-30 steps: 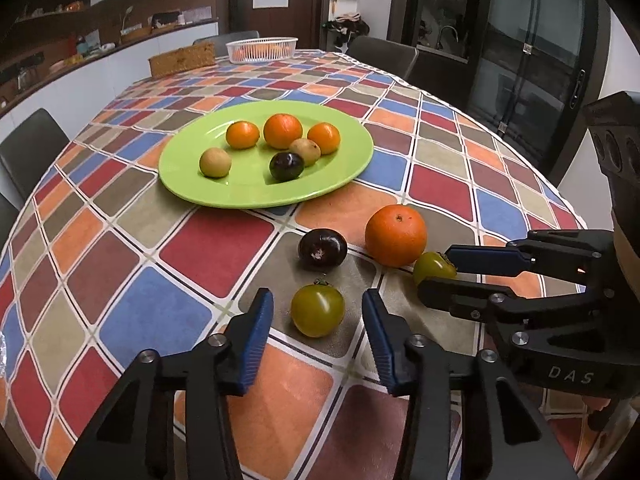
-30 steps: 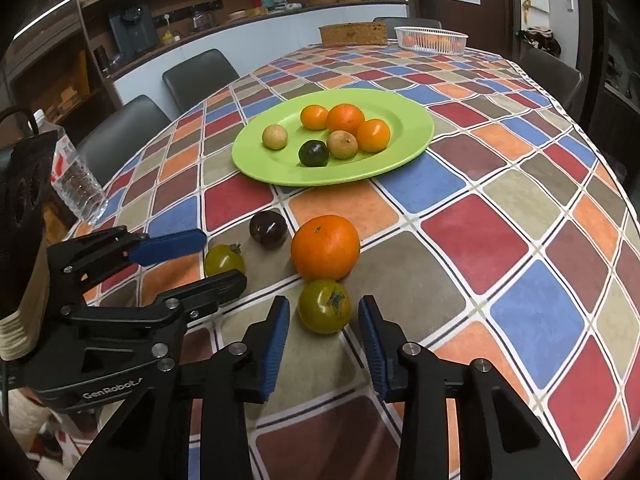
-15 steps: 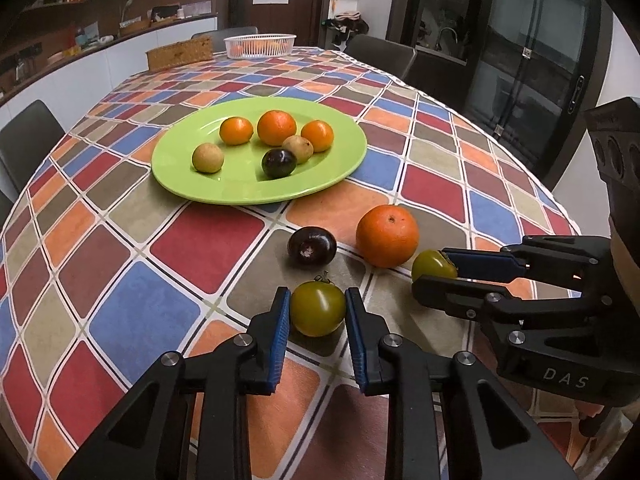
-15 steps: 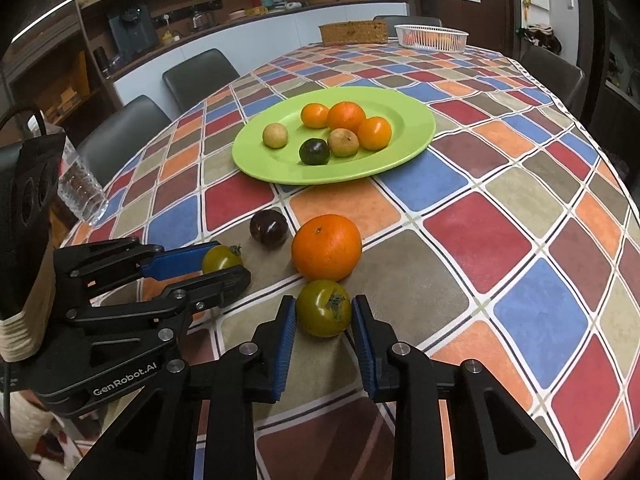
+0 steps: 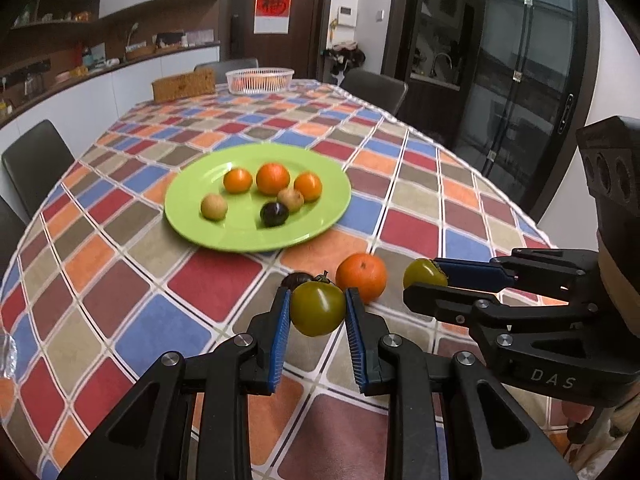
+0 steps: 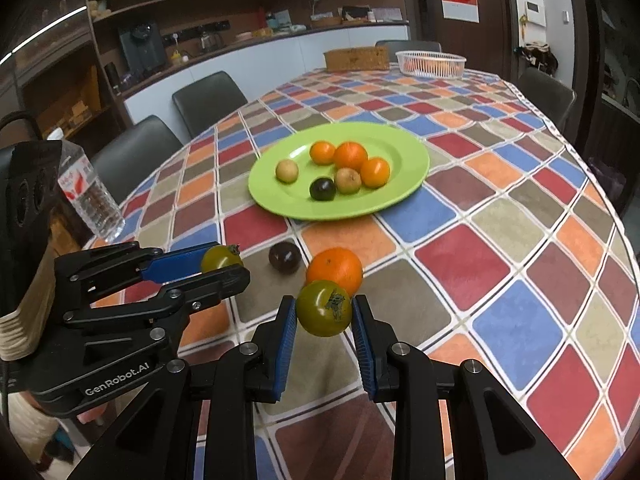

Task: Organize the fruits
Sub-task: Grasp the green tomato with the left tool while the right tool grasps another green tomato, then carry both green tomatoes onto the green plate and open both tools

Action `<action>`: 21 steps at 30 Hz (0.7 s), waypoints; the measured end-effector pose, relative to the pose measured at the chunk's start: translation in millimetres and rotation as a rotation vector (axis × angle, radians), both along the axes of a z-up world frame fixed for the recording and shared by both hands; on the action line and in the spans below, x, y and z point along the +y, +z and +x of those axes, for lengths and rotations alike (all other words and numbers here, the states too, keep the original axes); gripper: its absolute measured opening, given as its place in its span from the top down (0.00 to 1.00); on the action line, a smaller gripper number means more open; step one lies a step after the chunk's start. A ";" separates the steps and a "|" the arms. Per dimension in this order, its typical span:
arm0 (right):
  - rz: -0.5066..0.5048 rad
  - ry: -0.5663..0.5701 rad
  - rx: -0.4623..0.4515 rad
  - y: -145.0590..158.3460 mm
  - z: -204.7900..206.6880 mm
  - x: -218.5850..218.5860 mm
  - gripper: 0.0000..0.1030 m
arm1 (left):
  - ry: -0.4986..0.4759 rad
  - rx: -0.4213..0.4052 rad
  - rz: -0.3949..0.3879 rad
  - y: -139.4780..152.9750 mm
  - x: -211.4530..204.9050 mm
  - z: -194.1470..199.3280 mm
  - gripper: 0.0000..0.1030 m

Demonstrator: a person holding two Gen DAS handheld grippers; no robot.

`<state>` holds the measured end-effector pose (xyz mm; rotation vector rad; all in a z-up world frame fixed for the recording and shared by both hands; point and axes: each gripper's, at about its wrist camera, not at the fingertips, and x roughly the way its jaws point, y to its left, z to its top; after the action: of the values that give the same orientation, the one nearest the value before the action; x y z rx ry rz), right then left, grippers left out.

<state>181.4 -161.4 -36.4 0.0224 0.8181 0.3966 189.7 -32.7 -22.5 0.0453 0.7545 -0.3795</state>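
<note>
My left gripper [image 5: 318,312] is shut on a green tomato [image 5: 318,308] and holds it above the table. My right gripper [image 6: 324,314] is shut on a second green tomato [image 6: 324,308], also lifted. Each gripper shows in the other's view, the right gripper [image 5: 426,278] beside the left one, the left gripper [image 6: 222,262] beside the right one. A large orange [image 6: 335,267] and a dark plum [image 6: 285,257] lie on the tablecloth just beyond. A green plate [image 5: 320,216] further back holds three oranges, two pale fruits and a dark plum.
The table has a checkered cloth. A water bottle [image 6: 90,196] stands at its left edge. A white basket [image 5: 259,79] and a woven box [image 5: 183,85] sit at the far end. Dark chairs surround the table.
Both grippers closed on their green tomatoes and lifted them off the tablecloth. The view has risen and tilted up.
</note>
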 end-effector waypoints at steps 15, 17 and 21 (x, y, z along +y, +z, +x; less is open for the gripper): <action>0.019 -0.007 -0.133 44.7 8.0 0.0 0.72 | 0.022 -0.118 -0.002 40.8 3.4 7.1 0.74; 0.020 -0.011 -0.152 50.4 11.5 0.1 0.72 | 0.025 -0.129 -0.001 44.5 4.1 10.3 0.74; 0.018 -0.013 -0.179 58.4 20.0 0.7 0.72 | 0.029 -0.139 -0.005 49.6 5.6 19.7 0.74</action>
<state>201.4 -160.7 22.0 0.0089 0.6376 0.3884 209.3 -27.1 27.0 0.0552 0.6165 -0.3465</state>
